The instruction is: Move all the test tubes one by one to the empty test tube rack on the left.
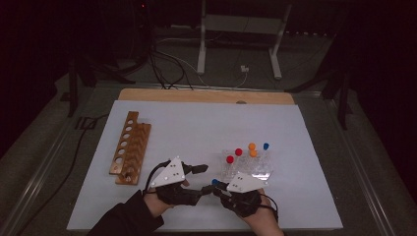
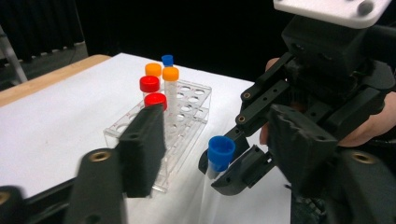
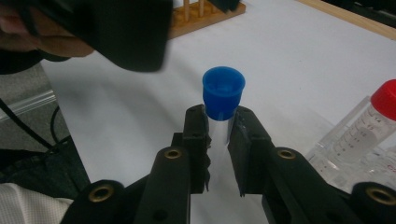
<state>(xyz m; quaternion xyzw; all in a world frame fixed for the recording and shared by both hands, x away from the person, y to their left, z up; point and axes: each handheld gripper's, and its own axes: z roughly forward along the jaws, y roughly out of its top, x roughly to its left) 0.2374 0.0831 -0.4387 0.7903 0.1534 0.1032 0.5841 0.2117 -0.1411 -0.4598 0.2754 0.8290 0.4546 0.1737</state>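
Note:
A clear tube with a blue cap (image 3: 223,91) stands upright between the pads of my right gripper (image 3: 219,128), which is shut on its body just below the cap. In the high view this tube (image 1: 215,182) is at the front middle of the white mat, between both grippers. My left gripper (image 1: 203,178) points right at it, jaws apart. The capped tube (image 2: 221,151) sits in the gap between the left fingers (image 2: 142,149), and neither pad touches it. Just behind stands a clear plastic rack (image 2: 189,100) holding several tubes with red, orange and blue caps.
A wooden tube rack (image 1: 130,147) with a row of holes lies at the left of the white mat (image 1: 196,123). The table's wooden edge (image 1: 206,96) runs along the back. Cables and metal stand legs (image 1: 201,44) are on the floor beyond.

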